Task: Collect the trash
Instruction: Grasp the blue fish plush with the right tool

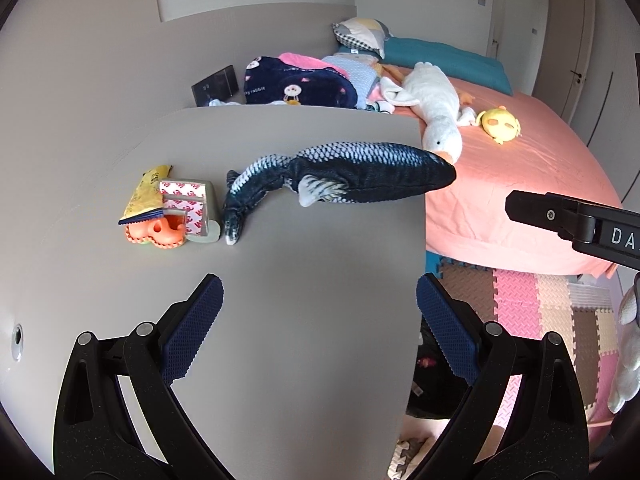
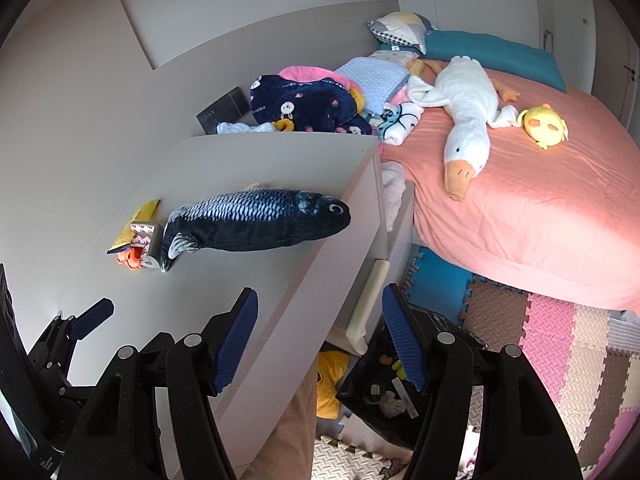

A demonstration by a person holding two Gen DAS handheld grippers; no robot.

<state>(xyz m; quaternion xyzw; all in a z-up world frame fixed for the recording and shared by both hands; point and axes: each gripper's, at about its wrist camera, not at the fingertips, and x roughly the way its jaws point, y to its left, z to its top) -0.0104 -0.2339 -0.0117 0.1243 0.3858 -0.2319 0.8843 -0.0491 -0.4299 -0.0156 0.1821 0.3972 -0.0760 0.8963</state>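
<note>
On the grey cabinet top lies a small heap: a yellow wrapper, a red-and-white tape backing piece and an orange plastic item. The heap also shows in the right wrist view. A blue plush fish lies beside it. My left gripper is open and empty above the cabinet top, short of the heap. My right gripper is open and empty over the cabinet's edge, above a black trash bag holding scraps on the floor.
A bed with a salmon sheet stands to the right, with a white plush goose, a yellow plush and folded blankets. Coloured foam mats cover the floor. A cabinet drawer handle juts out.
</note>
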